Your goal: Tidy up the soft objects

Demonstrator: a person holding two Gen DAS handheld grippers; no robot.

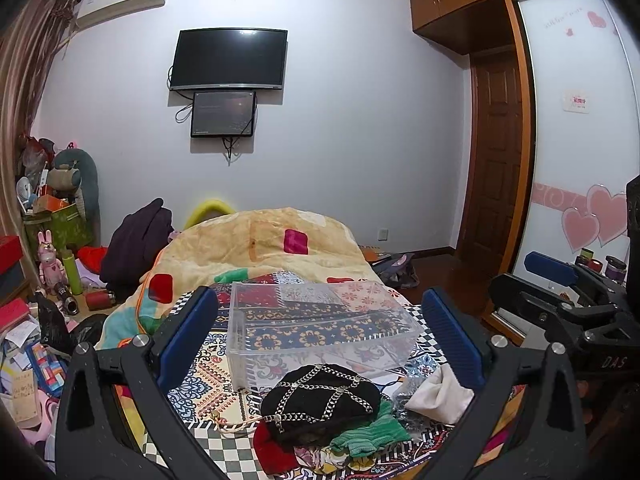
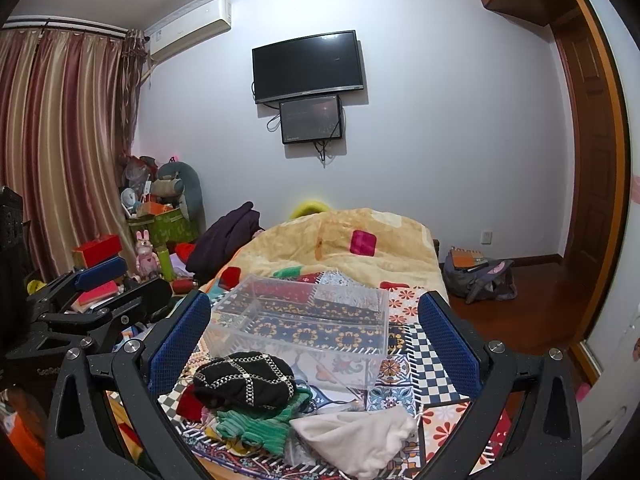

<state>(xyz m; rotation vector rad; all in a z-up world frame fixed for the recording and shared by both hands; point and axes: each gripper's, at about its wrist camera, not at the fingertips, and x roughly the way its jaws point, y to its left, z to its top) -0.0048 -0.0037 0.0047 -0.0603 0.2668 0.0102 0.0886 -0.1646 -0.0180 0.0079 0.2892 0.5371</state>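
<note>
Colours everywhere here: the black hat [image 1: 320, 402] has a silvery chain criss-cross, next to a green ribbed knit [image 1: 370, 432], a cream pouch [image 2: 356, 438] and something red [image 1: 272, 452]. See-through plastic box [image 1: 320, 320] sits on a patchwork bedspread [image 2: 432, 368] of florals and blue checks. Yellow blanket [image 1: 256, 240] with red squares, gripper pads [image 1: 188, 332] blue.

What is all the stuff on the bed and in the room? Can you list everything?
clear plastic bin: one, see-through, on the patterned bedspread
black hat: one, black with silver chains, top of the pile
green knit item: one, green, under the hat
white cloth pouch: one, white, right of the pile
yellow blanket: one, heaped behind the bin
TV: one, black, on the wall
left gripper: blue fingers, open, empty
right gripper: blue fingers, open, empty
</note>
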